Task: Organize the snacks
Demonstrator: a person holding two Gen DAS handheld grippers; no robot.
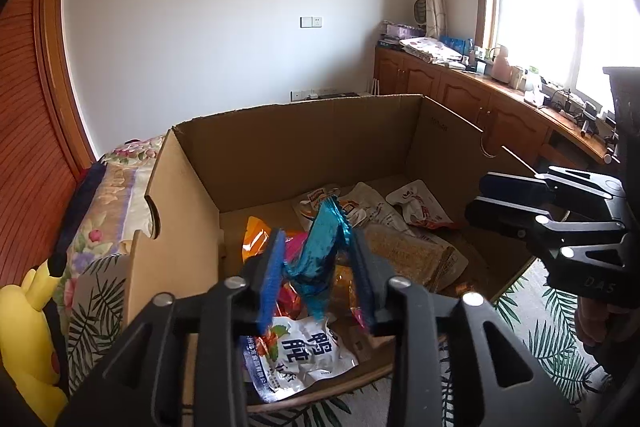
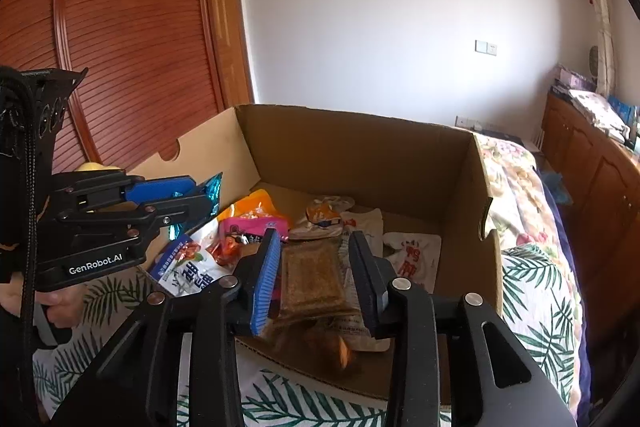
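1. Your left claw (image 1: 316, 263), jaws parted, has the crinkled blue foil packet (image 1: 320, 251) loose between them above the open brown cardboard box (image 1: 304, 147).
2. Your right claw (image 2: 312, 271) hangs part-open and empty; several packets already lie inside.

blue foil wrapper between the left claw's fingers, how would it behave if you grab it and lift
The blue foil wrapper looks crumpled and twisted, so it is probably floppy and would sag rather than hold shape. Its glossy foil may slip between the pads of the left claw. It looks thin and flat, so likely very light, dropping into the cardboard box easily.
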